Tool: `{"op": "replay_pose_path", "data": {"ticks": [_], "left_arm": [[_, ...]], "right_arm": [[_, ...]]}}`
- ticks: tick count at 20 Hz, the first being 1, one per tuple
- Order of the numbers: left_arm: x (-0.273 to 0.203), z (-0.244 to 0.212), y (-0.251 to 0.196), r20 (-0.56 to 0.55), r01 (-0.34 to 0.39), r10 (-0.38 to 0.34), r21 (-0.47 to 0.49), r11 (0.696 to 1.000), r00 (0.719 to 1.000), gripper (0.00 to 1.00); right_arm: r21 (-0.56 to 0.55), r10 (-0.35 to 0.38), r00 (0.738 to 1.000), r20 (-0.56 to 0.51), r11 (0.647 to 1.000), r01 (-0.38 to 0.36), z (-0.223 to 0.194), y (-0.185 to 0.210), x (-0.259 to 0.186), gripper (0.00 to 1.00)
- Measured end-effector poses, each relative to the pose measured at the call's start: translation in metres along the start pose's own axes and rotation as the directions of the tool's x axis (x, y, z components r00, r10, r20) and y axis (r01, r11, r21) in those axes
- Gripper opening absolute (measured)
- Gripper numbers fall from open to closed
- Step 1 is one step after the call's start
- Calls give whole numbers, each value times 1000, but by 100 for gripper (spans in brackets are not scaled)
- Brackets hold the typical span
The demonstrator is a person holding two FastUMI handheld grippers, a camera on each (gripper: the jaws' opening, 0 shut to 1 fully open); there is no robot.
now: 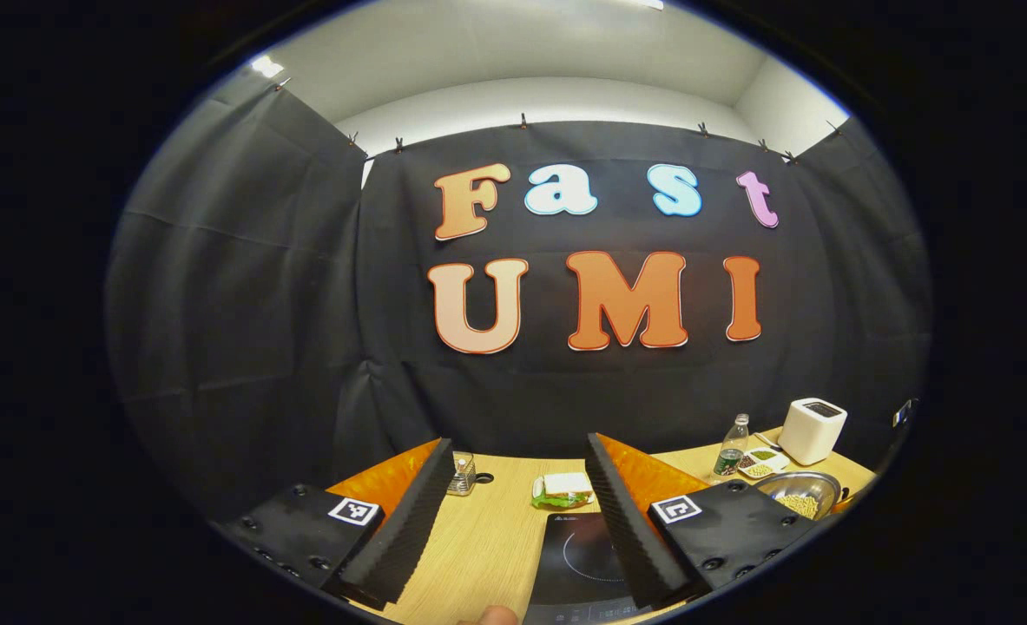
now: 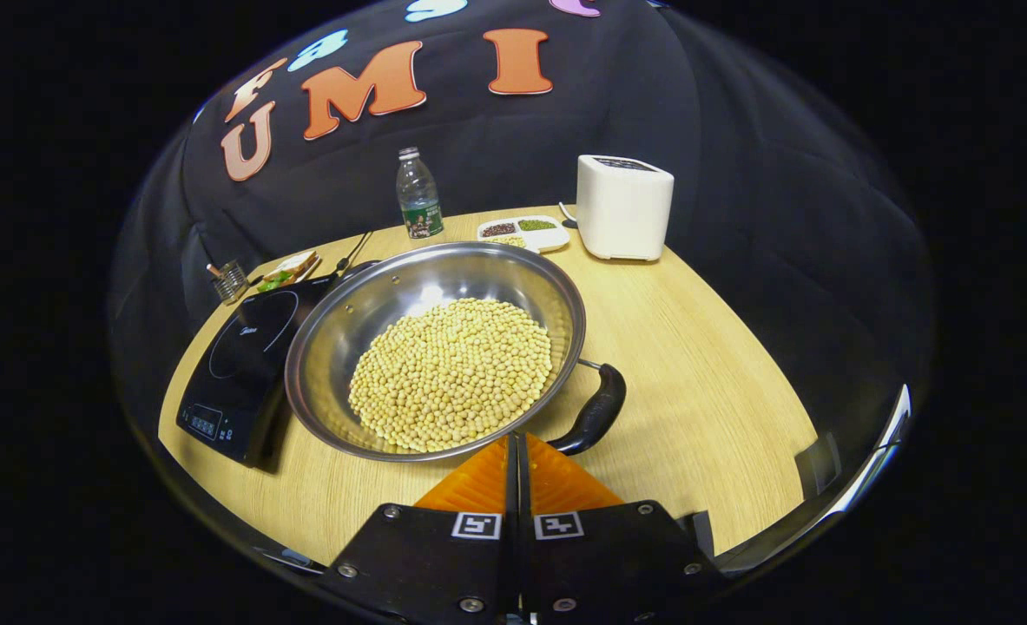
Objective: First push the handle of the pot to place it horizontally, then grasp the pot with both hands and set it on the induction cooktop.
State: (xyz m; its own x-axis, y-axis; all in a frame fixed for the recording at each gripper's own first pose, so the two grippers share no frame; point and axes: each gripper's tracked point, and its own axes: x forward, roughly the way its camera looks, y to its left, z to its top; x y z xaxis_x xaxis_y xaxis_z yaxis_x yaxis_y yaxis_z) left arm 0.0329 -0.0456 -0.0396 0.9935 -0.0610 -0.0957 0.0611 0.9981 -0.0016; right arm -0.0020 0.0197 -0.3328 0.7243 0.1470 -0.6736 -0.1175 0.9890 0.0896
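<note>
A steel pot [image 2: 435,347] full of yellow beans sits on the wooden table, just right of the black induction cooktop [image 2: 244,369]. Its black handle [image 2: 598,412] curves along the rim at the near right. My right gripper [image 2: 513,438] is shut with nothing between its fingers, its tips right at the pot's near rim beside the handle. In the left gripper view, my left gripper [image 1: 517,460] stands open above the cooktop [image 1: 578,564], with the pot [image 1: 798,495] far to its right.
A white toaster [image 2: 624,207], a water bottle [image 2: 418,204] and a divided dish of beans [image 2: 522,231] stand at the back of the table. A sandwich [image 1: 562,490] and a small glass holder [image 1: 461,476] lie beyond the cooktop. Bare table [image 2: 704,382] lies right of the pot.
</note>
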Motion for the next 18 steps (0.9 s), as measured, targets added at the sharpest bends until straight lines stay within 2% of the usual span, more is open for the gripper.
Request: {"op": "replay_pose_path", "data": {"ticks": [11, 18], "left_arm": [[27, -13, -36, -37, 34, -33, 20, 999, 999, 100], [52, -37, -81, -86, 85, -84, 15, 996, 993, 99]], "right_arm": [[-29, -49, 998, 38, 998, 50, 38, -38, 39, 0], [-32, -82, 995, 51, 996, 84, 60, -53, 63, 0]]}}
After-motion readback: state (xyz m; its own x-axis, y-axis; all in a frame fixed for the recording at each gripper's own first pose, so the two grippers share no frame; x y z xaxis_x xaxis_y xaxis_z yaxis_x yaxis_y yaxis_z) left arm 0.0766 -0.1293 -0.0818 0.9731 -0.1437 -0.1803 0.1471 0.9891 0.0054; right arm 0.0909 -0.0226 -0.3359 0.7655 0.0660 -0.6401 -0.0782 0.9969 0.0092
